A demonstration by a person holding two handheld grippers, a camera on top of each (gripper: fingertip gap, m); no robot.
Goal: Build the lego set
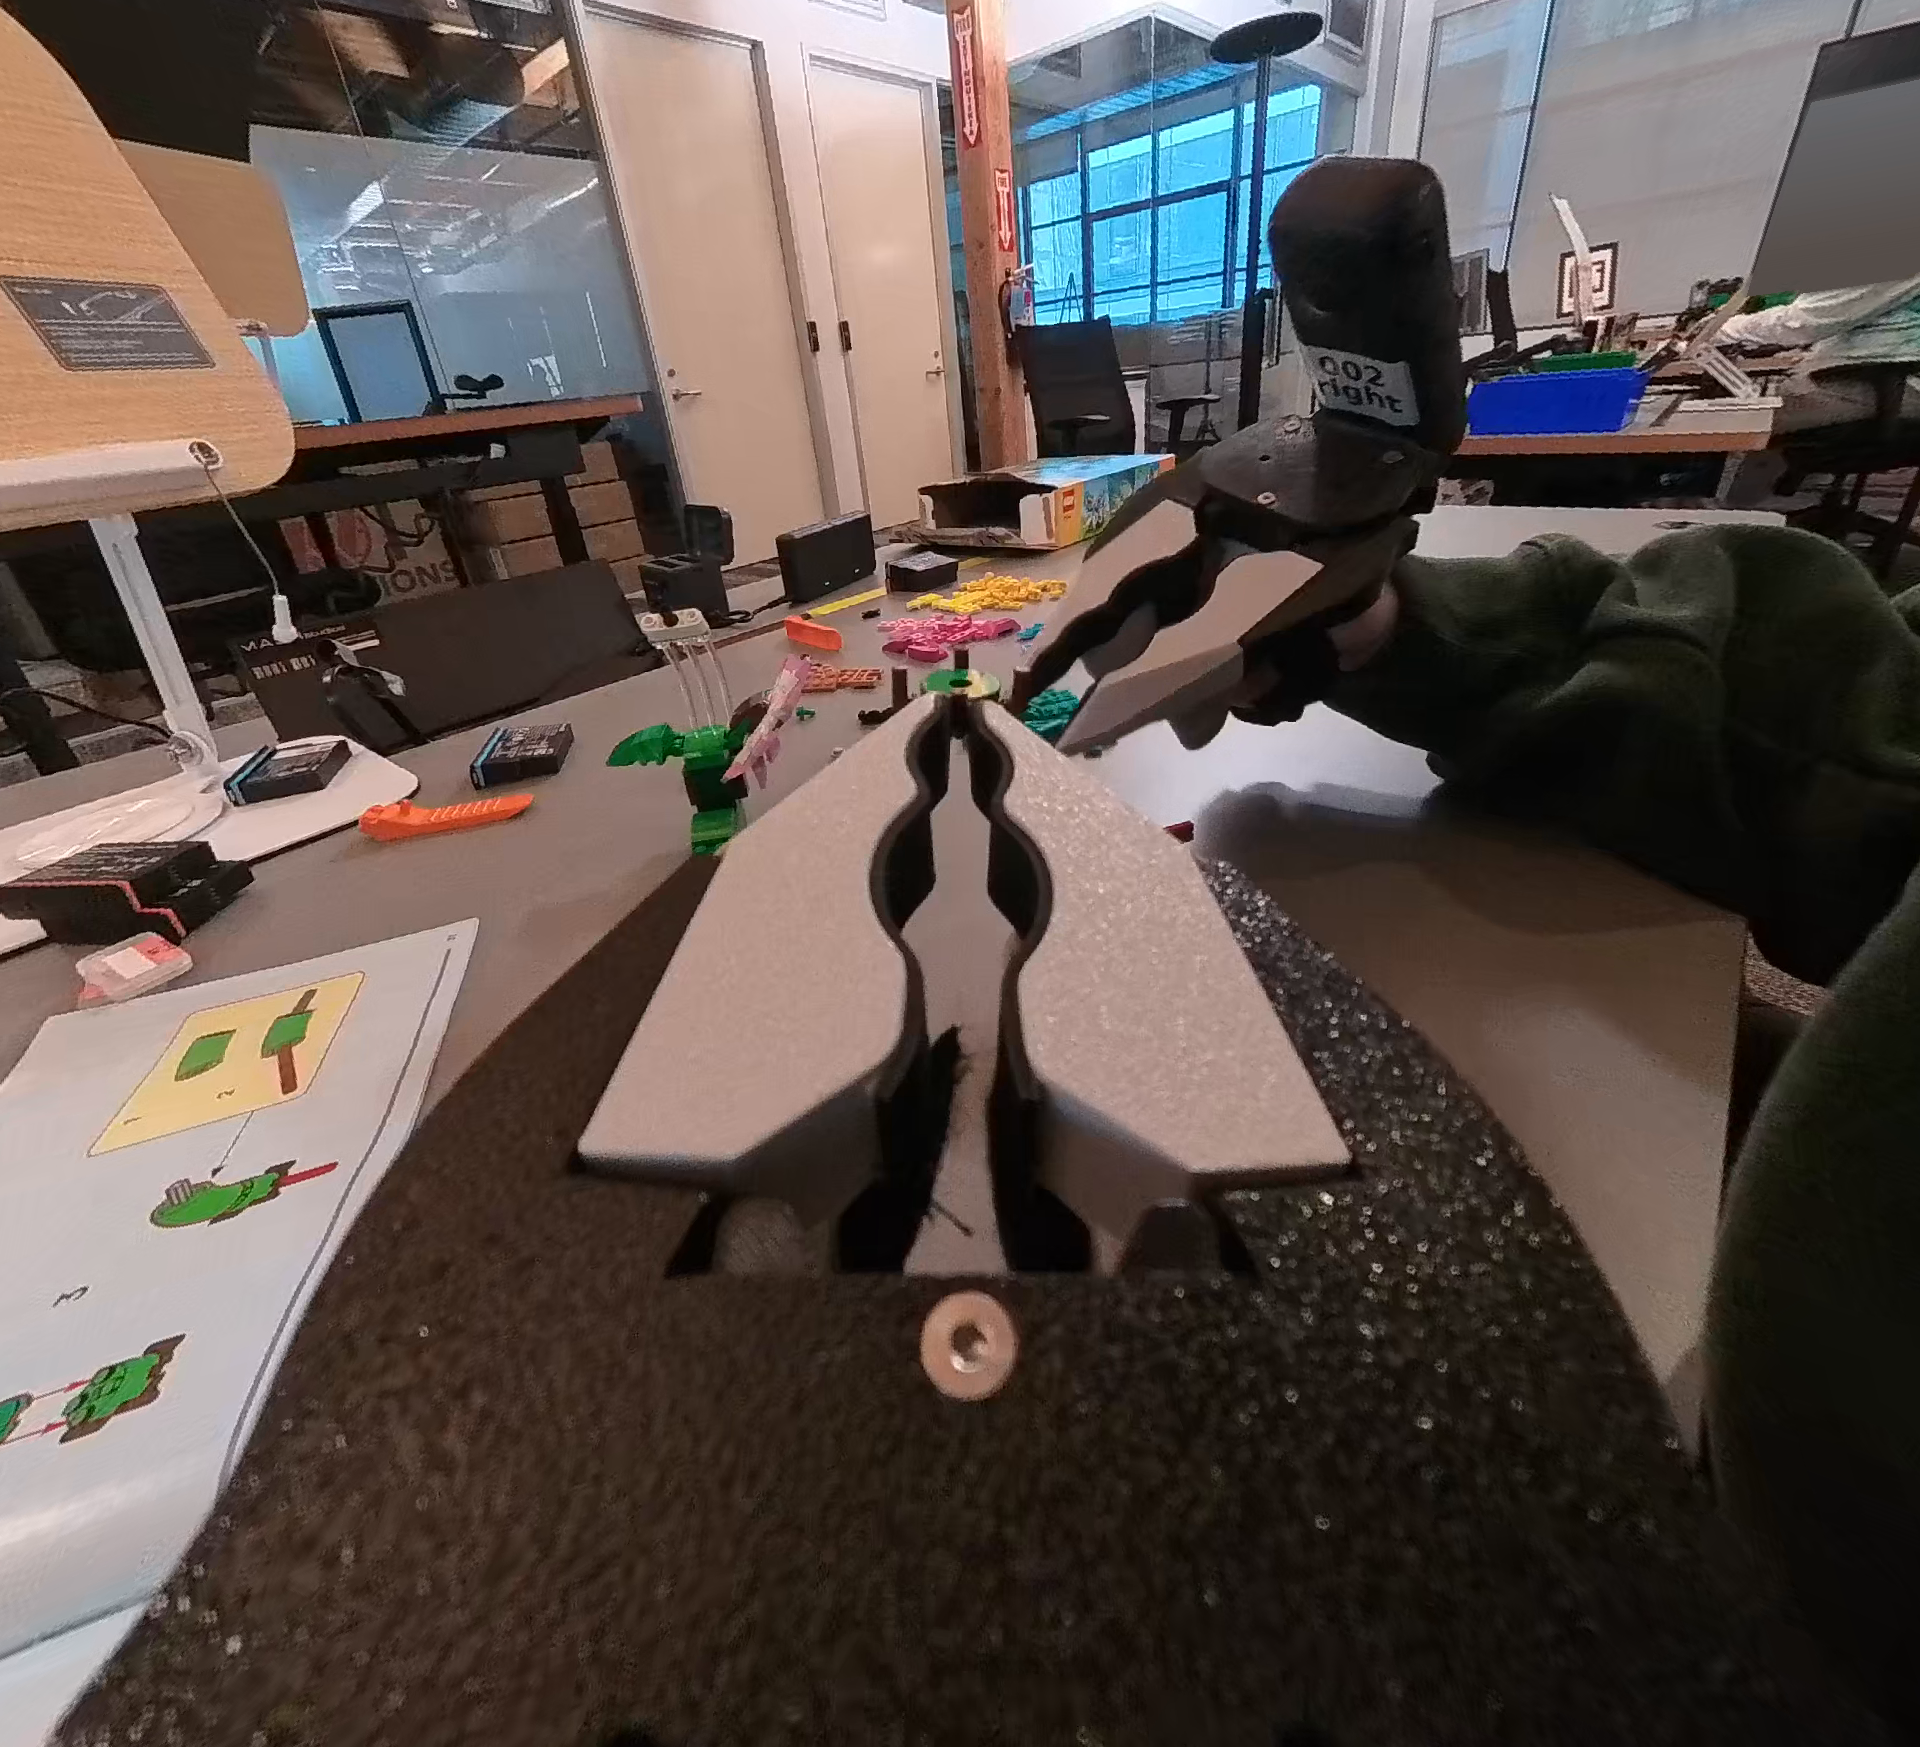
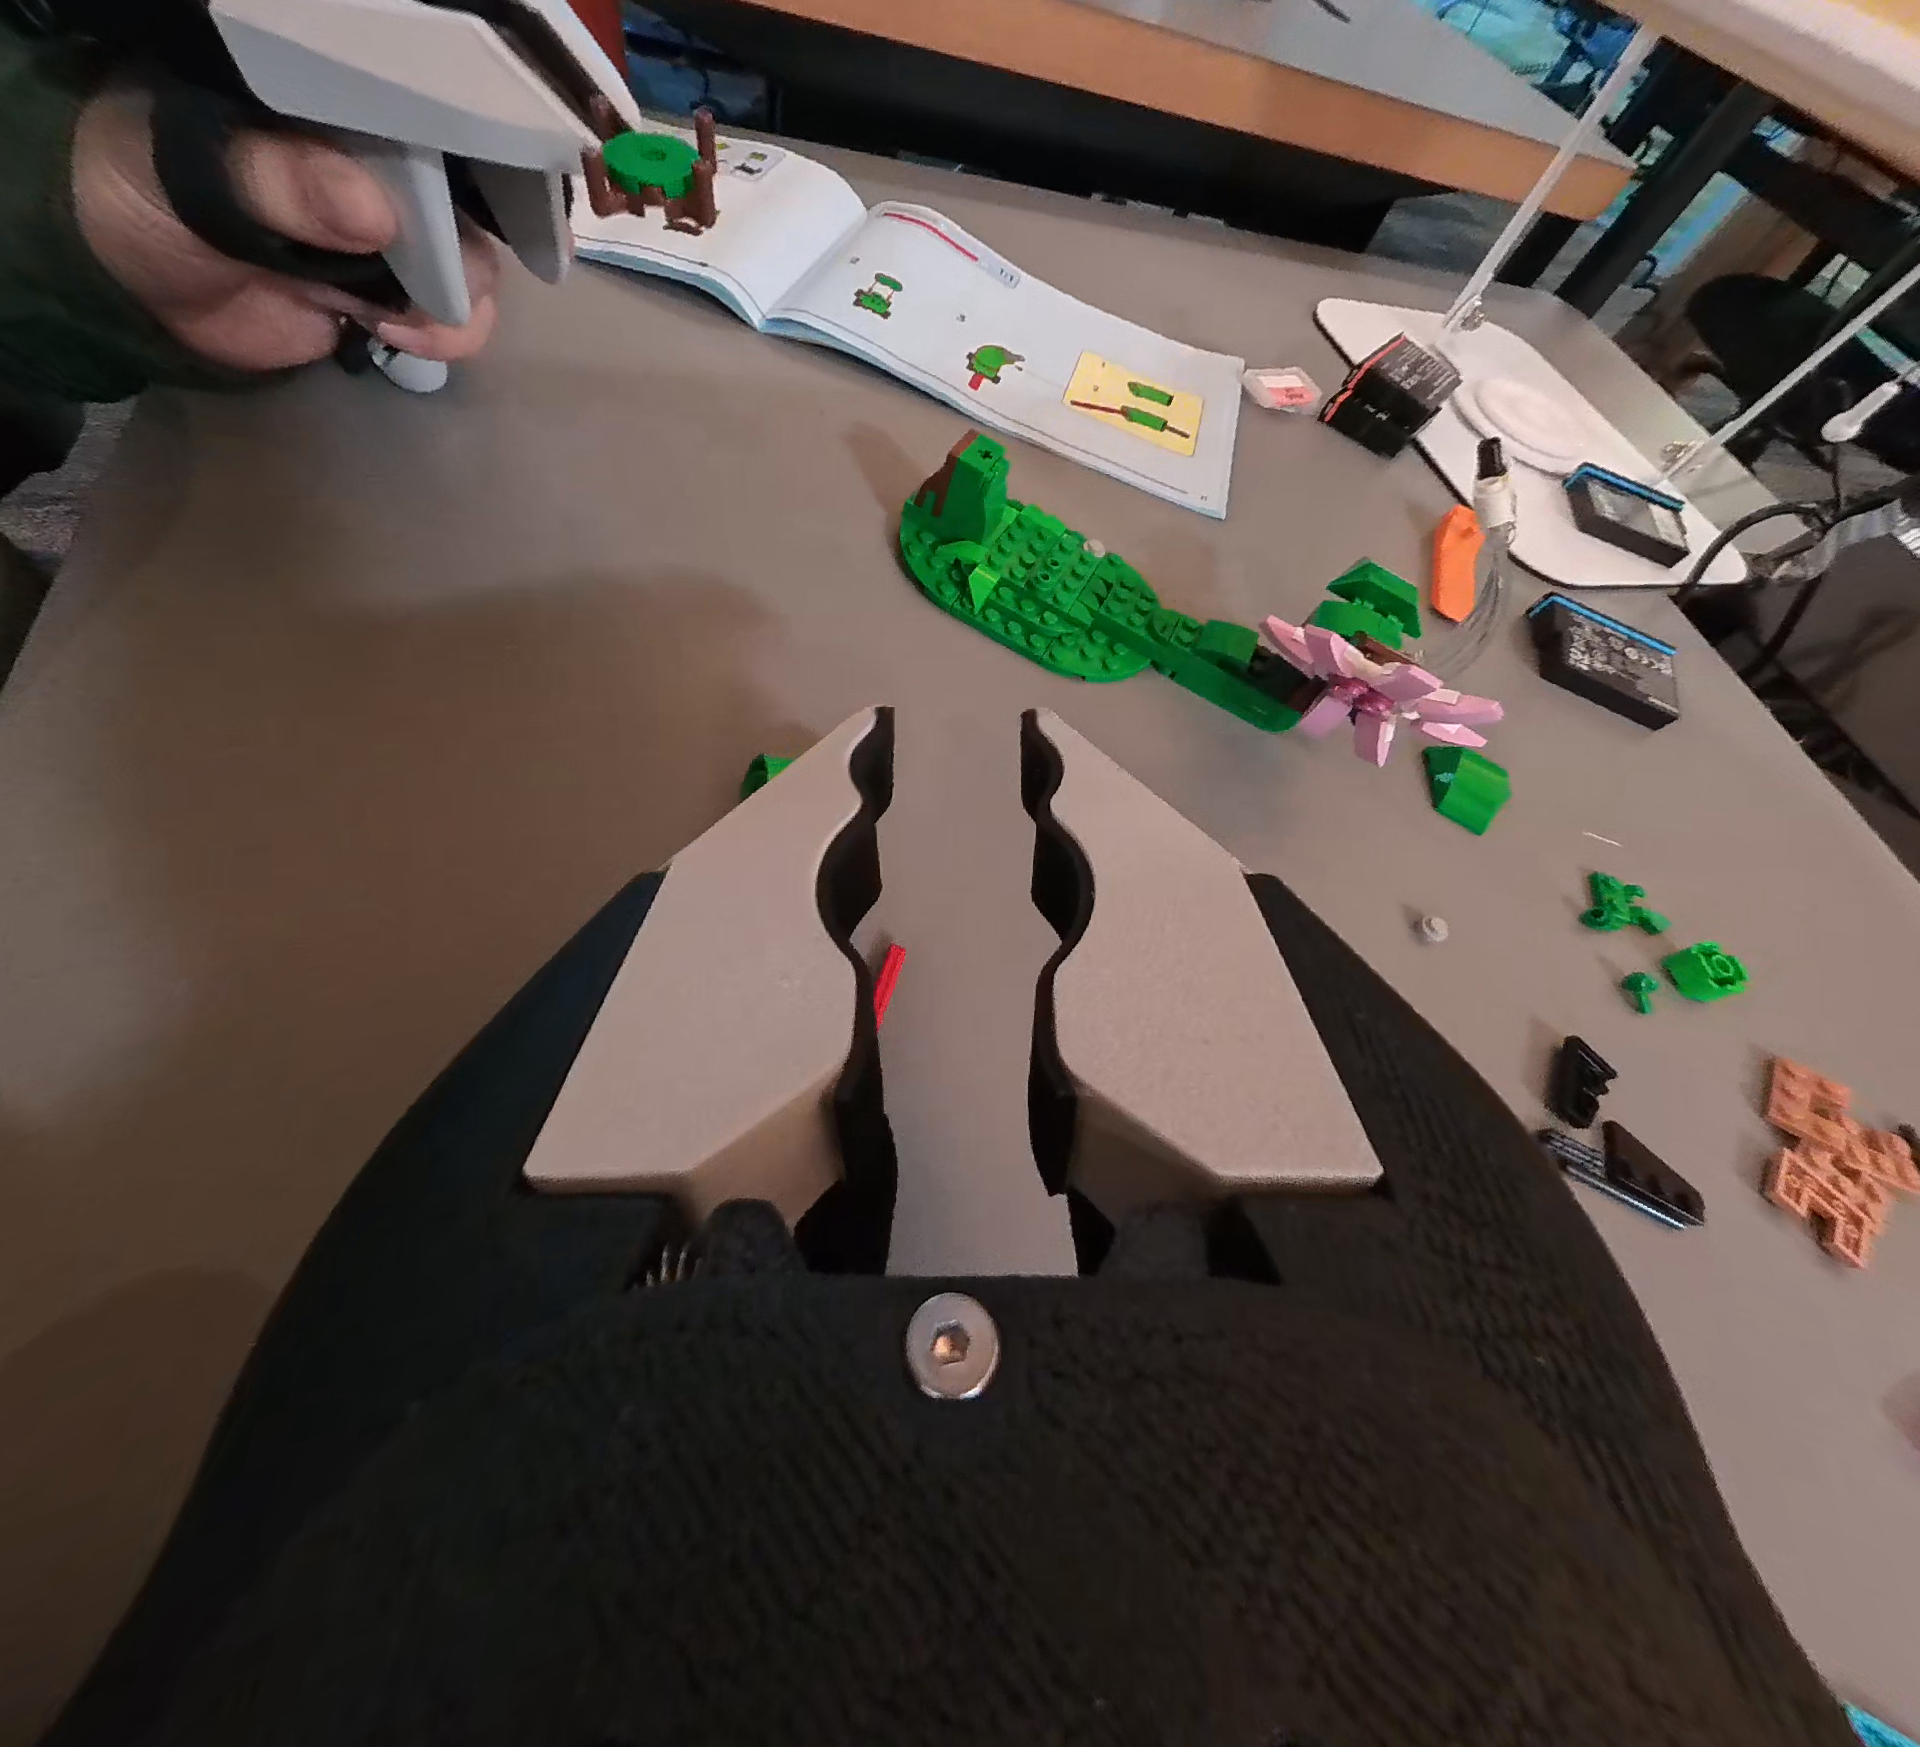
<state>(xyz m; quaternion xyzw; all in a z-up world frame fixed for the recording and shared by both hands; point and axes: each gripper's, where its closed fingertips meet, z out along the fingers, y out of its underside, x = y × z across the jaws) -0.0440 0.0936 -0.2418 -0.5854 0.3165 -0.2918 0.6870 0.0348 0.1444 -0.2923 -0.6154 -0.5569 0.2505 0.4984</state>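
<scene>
My left gripper is shut on a round green piece with brown stems and holds it above the table. In the right wrist view, that gripper and the piece are at upper left. My right gripper is open and empty over the grey table; in the left wrist view it hovers just right of the held piece. A green build with a pink flower lies ahead of it. A thin red rod shows between its fingers.
An open instruction booklet lies beyond the build. Loose green pieces, black pieces and tan plates lie at right. An orange separator, yellow and pink piles and a box sit farther off.
</scene>
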